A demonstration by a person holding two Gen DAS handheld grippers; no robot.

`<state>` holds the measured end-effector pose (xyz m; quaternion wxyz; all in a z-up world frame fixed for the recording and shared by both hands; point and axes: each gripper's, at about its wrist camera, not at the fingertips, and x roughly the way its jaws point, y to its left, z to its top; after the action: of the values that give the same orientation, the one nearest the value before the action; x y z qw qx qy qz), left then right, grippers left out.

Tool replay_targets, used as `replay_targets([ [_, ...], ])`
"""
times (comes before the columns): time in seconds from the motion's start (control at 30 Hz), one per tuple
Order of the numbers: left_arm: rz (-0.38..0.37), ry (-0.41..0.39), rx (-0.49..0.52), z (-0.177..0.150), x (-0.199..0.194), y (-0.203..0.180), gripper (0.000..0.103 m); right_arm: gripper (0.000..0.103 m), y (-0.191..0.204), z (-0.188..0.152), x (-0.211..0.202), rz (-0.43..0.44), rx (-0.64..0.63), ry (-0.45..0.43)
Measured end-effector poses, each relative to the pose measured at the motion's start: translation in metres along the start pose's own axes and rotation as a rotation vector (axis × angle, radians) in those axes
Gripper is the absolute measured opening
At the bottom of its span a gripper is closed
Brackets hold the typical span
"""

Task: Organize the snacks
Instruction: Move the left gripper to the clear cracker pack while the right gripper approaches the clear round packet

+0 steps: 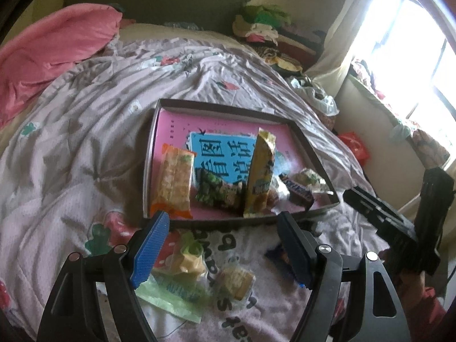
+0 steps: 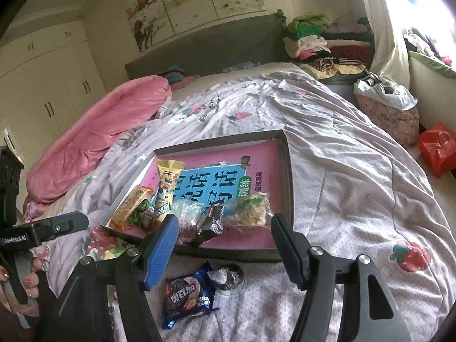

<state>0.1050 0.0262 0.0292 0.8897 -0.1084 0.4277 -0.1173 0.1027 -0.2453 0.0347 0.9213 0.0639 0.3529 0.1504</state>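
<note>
Setting: a bed under a lilac strawberry-print quilt (image 2: 342, 156), with a pink blanket (image 2: 94, 139) bunched toward 10 o'clock in the right wrist view.
Tray: a shallow dark-rimmed box tray (image 1: 310, 148) lies on the quilt at the middle of both views; its floor is a pink sheet with a blue panel of Chinese characters.
Snacks in tray: an orange cracker pack (image 1: 173, 182) lies flat at the 9 o'clock side; a green patterned packet (image 1: 221, 191) lies just beside it; a tall yellow packet (image 1: 260, 171) stands on edge; a dark chocolate bar (image 1: 299, 192) and a clear-wrapped pastry (image 2: 250, 209) sit toward 3 o'clock.
Snacks outside tray: in the left wrist view, a pale green wrapper (image 1: 171, 296), a clear-wrapped yellowish cake (image 1: 185, 262) and a small wrapped biscuit (image 1: 236, 282) lie on the quilt at 6 o'clock of the tray. In the right wrist view, a blue biscuit packet (image 2: 185, 299) and a small foil-wrapped round sweet (image 2: 228, 279) touch each other just below the tray's near rim.
Left gripper (image 1: 225, 245): jaws spread wide, holding nothing, above the loose snacks.
Right gripper (image 2: 225, 245): jaws spread wide, holding nothing, above the blue biscuit packet.
</note>
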Motion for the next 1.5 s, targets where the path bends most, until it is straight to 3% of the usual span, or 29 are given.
replay_targets([
  [0.4, -0.006, 0.071, 0.079, -0.021, 0.008, -0.012, 0.079, 0.067, -0.005, -0.003, -0.004, -0.015, 0.019, 0.018],
  [1.13, -0.041, 0.202, 0.187, -0.049, 0.033, -0.032, 0.079, 0.067, 0.010, -0.026, 0.022, -0.048, -0.078, 0.174],
  [1.5, -0.034, 0.237, 0.223, -0.056, 0.044, -0.037, 0.079, 0.054, 0.014, -0.034, 0.035, -0.072, -0.125, 0.221],
])
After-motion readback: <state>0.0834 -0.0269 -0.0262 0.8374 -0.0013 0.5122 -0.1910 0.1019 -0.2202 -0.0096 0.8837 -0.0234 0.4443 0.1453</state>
